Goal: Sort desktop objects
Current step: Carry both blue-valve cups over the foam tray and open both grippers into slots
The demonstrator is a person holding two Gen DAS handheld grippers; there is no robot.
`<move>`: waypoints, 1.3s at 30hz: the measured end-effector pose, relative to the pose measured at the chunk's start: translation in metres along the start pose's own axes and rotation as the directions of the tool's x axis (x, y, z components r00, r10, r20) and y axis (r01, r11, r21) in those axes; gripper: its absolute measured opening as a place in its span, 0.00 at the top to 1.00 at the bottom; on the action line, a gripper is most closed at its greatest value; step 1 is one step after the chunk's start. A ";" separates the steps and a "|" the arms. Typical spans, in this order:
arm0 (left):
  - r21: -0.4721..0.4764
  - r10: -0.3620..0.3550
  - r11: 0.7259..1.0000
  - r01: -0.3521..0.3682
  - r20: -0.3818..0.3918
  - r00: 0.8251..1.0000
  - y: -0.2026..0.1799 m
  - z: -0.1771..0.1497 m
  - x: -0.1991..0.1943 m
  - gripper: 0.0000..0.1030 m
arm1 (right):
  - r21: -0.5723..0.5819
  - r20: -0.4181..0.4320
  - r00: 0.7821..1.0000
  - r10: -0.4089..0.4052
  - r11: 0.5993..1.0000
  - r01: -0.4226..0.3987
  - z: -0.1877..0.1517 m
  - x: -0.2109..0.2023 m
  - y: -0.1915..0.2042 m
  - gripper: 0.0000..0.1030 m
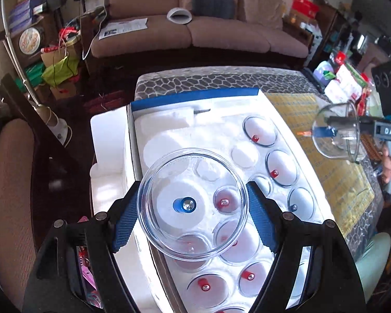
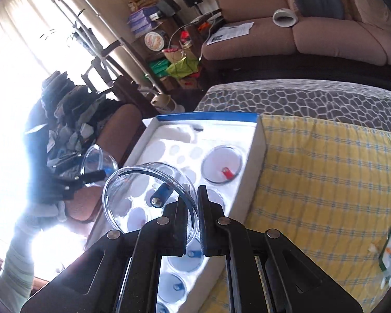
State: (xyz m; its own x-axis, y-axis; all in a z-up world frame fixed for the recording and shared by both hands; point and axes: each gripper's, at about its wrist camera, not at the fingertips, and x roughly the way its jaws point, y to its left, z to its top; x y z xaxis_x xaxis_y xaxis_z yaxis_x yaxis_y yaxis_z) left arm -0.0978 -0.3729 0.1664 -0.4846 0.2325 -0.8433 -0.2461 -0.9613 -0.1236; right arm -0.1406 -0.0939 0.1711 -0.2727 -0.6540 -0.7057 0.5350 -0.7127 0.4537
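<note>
My left gripper point(image 1: 193, 206) is shut on a clear plastic cup with a blue valve point(image 1: 184, 205), held mouth toward the camera above the white foam tray point(image 1: 169, 135). My right gripper point(image 2: 193, 203) is shut on the rim of a second clear cup with a blue valve point(image 2: 153, 195), held above the tray's right side point(image 2: 247, 161). The right gripper with its cup also shows in the left wrist view point(image 1: 336, 133), off to the right. The left gripper with its cup shows in the right wrist view point(image 2: 96, 167). Several clear cups with red valves point(image 1: 259, 130) sit in tray sockets.
The tray lies in a blue-edged box point(image 1: 195, 96) on a patterned table cover point(image 1: 221, 78). A yellow checked cloth point(image 2: 325, 172) lies to the right. A sofa point(image 1: 195, 34) stands behind the table, cluttered shelves point(image 1: 39, 39) to the left, boxes point(image 1: 346, 83) at far right.
</note>
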 end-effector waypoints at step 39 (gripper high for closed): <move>0.112 0.141 0.983 -0.144 0.034 0.989 0.023 -0.039 0.031 0.21 | -0.126 -0.251 0.961 -0.118 0.988 0.088 0.036 0.176 0.087 0.86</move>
State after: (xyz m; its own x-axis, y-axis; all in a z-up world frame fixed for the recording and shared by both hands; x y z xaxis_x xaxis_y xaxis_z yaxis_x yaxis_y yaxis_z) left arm -0.0857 -0.3939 0.1174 -0.5427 0.0998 -0.8340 -0.2666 -0.9620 0.0584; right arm -0.1711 -0.2799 0.1058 -0.1247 -0.4807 -0.8680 0.6052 -0.7301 0.3174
